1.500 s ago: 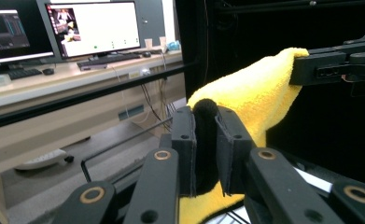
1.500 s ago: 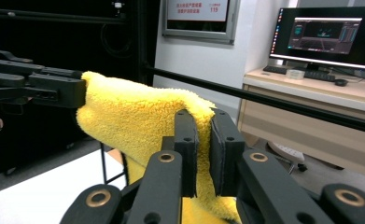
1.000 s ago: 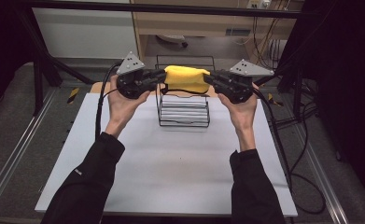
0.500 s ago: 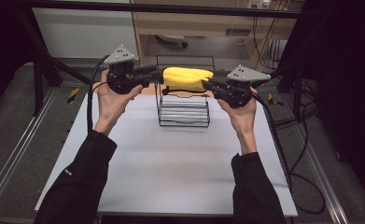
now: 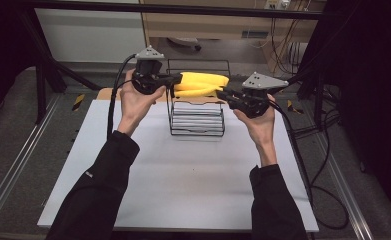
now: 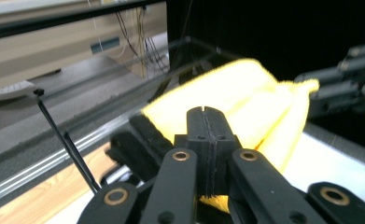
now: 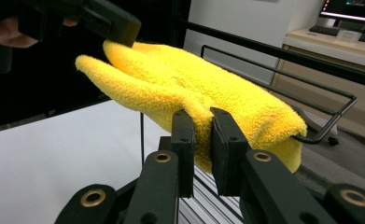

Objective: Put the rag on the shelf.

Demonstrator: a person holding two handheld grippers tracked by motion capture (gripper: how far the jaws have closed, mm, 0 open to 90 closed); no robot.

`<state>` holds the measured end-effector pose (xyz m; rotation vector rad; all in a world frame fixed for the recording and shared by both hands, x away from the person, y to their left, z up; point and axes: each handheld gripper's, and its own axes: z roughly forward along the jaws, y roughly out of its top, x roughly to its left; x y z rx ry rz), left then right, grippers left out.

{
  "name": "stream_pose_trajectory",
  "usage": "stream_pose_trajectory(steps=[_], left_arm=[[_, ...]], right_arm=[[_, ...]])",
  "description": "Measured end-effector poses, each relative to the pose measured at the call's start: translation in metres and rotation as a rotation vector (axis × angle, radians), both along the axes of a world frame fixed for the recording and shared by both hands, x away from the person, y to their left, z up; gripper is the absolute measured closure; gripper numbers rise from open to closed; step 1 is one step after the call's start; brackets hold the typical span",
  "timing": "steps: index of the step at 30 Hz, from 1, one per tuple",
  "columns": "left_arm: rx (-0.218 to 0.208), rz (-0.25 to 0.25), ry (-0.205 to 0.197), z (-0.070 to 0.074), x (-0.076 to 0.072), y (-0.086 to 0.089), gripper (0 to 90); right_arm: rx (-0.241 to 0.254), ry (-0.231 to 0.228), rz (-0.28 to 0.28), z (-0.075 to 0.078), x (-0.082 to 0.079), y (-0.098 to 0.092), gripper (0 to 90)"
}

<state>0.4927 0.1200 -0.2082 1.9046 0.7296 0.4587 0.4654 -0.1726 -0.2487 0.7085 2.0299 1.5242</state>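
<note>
White bench (image 5: pixel 183 175) in a dark, cable-strewn room — both claws, left (image 5: pixel 175 80) and right (image 5: pixel 222 93), pinch the yellow towel (image 5: pixel 203 82) above a wire rack (image 5: pixel 197 117).

The towel (image 5: pixel 203 83) lies on top of the wire rack (image 5: pixel 197 116), which stands at the back of the surface (image 5: pixel 183 180)

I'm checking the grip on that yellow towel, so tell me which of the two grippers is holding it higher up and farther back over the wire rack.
The left gripper: it pinches the yellow towel at the wire rack's back, while the right gripper grips it lower and nearer.
</note>
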Motion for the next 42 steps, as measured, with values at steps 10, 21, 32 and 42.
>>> stream_pose_trajectory(steps=[10,21,32,42], left_arm=[[0.027,-0.003,0.019,-0.017,0.001,0.0,89.7],[0.056,-0.007,0.011,-0.029,-0.002,0.001,89.8],[0.053,-0.001,-0.011,-0.052,0.0,0.0,89.6],[0.026,0.001,-0.031,-0.053,0.003,0.0,87.9]], right_arm=[[0.006,0.019,0.009,0.0,-0.004,0.001,68.2],[0.037,0.104,0.001,0.005,-0.005,0.002,86.6],[-0.009,0.184,-0.083,-0.028,0.011,0.008,87.5],[0.023,0.133,-0.093,-0.038,0.014,0.005,78.9]])
